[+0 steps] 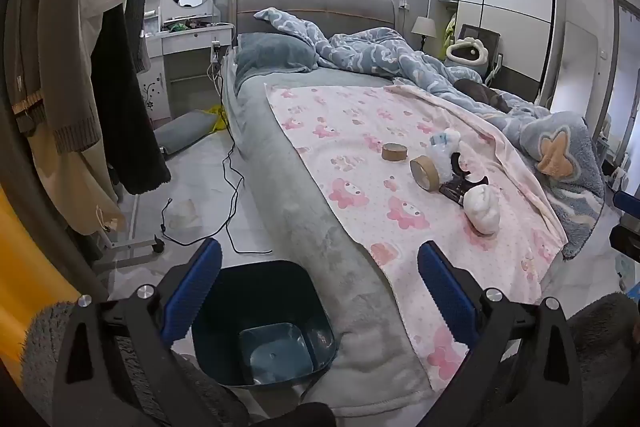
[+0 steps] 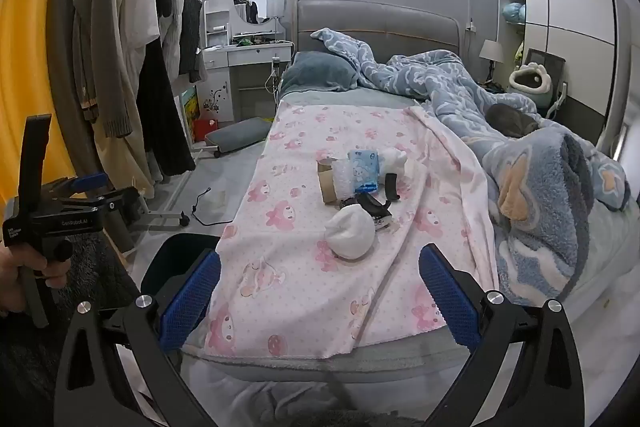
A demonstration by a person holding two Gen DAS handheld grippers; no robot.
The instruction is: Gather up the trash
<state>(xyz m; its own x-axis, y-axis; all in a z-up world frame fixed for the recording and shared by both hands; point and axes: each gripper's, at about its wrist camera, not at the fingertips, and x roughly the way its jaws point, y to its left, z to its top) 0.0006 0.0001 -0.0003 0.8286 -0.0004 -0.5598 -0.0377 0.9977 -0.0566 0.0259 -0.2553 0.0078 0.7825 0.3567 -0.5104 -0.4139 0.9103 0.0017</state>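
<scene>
Trash lies on the pink patterned blanket (image 1: 360, 163) on the bed: a white crumpled wad (image 1: 483, 209) (image 2: 350, 231), two cardboard tape cores (image 1: 394, 151) (image 1: 425, 172), a clear plastic bag (image 1: 442, 147), a blue tissue pack (image 2: 363, 171) and black wrapper pieces (image 2: 374, 205). A dark blue bin (image 1: 264, 323) stands on the floor beside the bed. My left gripper (image 1: 320, 291) is open and empty above the bin. My right gripper (image 2: 320, 291) is open and empty over the bed's foot, short of the wad. The left gripper also shows in the right wrist view (image 2: 86, 187).
A blue quilt (image 2: 540, 187) is heaped on the bed's right side with a grey cat (image 2: 512, 121) on it. A clothes rack (image 2: 132, 67) stands left. Black cables (image 1: 224, 203) and a grey cushion (image 1: 184, 135) lie on the floor. A dresser (image 2: 248, 59) and a wardrobe (image 2: 568, 39) stand behind.
</scene>
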